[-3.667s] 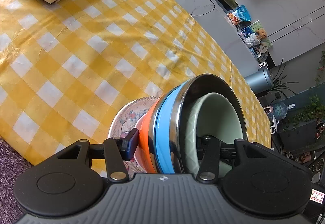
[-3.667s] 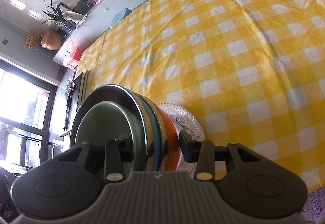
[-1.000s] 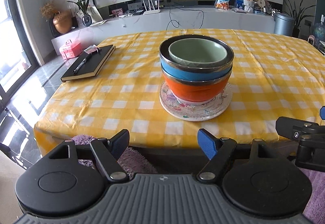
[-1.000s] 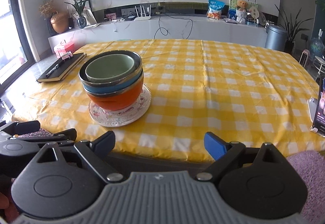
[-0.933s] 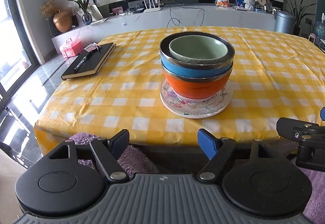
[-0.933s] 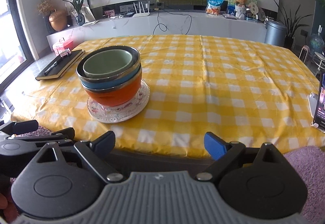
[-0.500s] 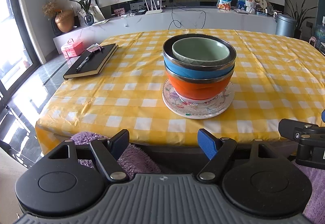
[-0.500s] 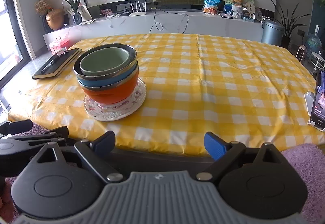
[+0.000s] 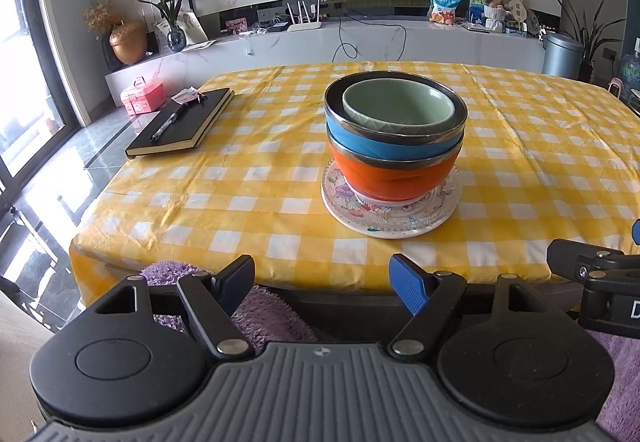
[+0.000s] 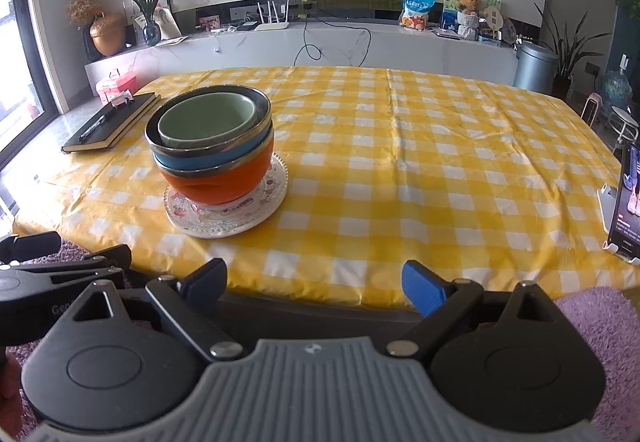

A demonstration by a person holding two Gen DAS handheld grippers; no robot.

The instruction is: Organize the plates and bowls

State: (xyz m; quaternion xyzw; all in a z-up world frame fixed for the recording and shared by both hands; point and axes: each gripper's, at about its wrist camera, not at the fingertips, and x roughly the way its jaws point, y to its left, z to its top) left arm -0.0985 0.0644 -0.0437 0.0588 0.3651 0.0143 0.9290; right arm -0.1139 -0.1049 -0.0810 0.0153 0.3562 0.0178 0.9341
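Observation:
A stack stands on the yellow checked table: a patterned plate [image 9: 390, 219] [image 10: 224, 215] at the bottom, then an orange bowl [image 9: 392, 177] [image 10: 224, 177], a blue bowl [image 9: 360, 137] [image 10: 208, 159] with a steel rim, and a pale green bowl [image 9: 398, 105] [image 10: 206, 119] nested on top. My left gripper [image 9: 322, 282] is open and empty, held back off the table's near edge in front of the stack. My right gripper [image 10: 316, 282] is open and empty too, below the near edge, right of the stack. Each gripper's tip shows at the side of the other's view.
A black notebook [image 9: 180, 123] [image 10: 110, 121] with a pen on it lies at the table's left. A phone on a stand [image 10: 626, 201] sits at the table's right edge. A purple fuzzy cover [image 9: 264, 306] lies below the near edge. A TV wall and low cabinet stand behind.
3.7 s ago both grippers were close against the bowl stack with fingers around it; now both are pulled back off the table's edge, open. Over the last second almost nothing has shifted.

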